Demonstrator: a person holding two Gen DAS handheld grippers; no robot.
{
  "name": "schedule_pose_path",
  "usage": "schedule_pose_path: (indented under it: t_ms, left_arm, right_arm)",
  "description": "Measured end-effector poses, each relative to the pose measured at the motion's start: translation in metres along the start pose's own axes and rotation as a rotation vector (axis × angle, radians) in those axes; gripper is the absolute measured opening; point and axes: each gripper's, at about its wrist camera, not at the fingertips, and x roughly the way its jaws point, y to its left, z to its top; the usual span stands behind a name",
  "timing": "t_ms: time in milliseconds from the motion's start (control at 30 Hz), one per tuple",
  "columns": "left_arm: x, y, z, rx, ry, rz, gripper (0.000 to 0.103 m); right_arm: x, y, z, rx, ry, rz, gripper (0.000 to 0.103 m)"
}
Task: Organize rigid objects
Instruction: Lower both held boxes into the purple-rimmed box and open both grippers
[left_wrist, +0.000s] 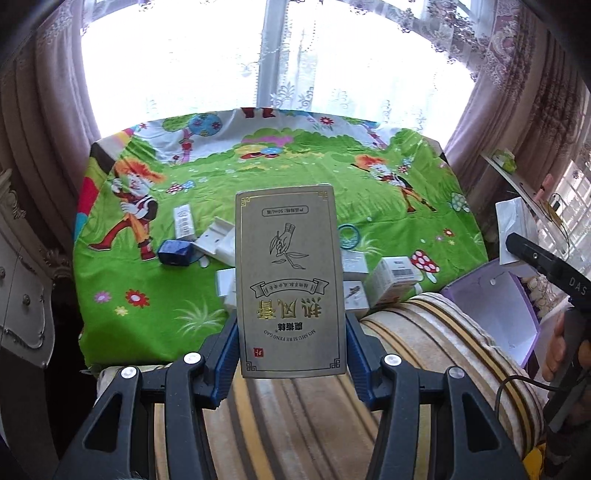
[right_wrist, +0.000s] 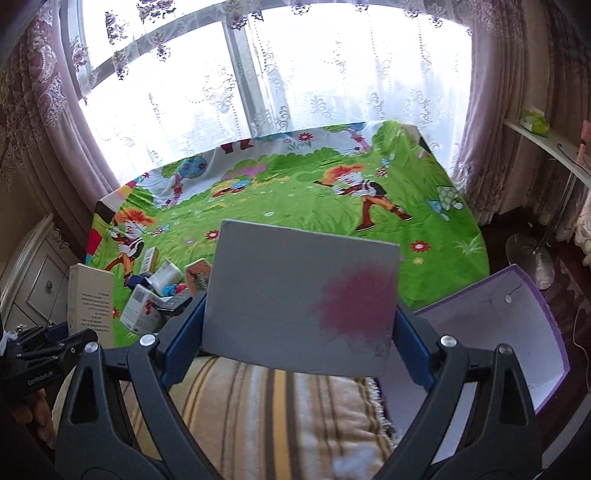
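Boxes in hand: you hold two cartons above the striped cushion (left_wrist: 295, 417), both clear of the table.
Left gripper (left_wrist: 291, 354): clamped on the grey ointment carton (left_wrist: 288, 280), pads on its long side edges near the lower end.
Right gripper (right_wrist: 299, 343): clenched on a grey box with a magenta blotch (right_wrist: 301, 299), gripped at its two short sides.
Handling: both look like light, stiff card; I judge hard squeezing would dent the walls, so keep your hold low and even.
Purple bin (right_wrist: 491, 317): open, just beside the cushion on your right.
Table pile (left_wrist: 369, 277): small boxes on the green cartoon cloth (left_wrist: 295, 166).
Hidden: your cartons cover part of the pile; the bin's floor is cut off.
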Motion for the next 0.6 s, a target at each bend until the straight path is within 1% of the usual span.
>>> schedule_pose_path:
  t_ms: [200,333,467,600]
  left_arm:
    - [0.015,-0.064,0.006,0.1,0.034,-0.103,0.053]
    - [0.027,-0.11,0.01,0.174,0.058,-0.168,0.053]
    - [0.049,-0.159,0.014,0.247,0.112,-0.243,0.053]
    - [0.067,-0.201,0.014,0.296,0.171,-0.306,0.053]
  right_arm:
    - [-0.009,-0.052,-0.009,0.008,-0.009,-0.118,0.093]
    - [-0.012,-0.078,-0.017,-0.014,-0.014,-0.202,0.093]
    - [-0.01,-0.103,-0.027,-0.017,-0.004,-0.263,0.093]
    - [-0.009,-0.132,-0.035,0.035,-0.004,-0.316,0.093]
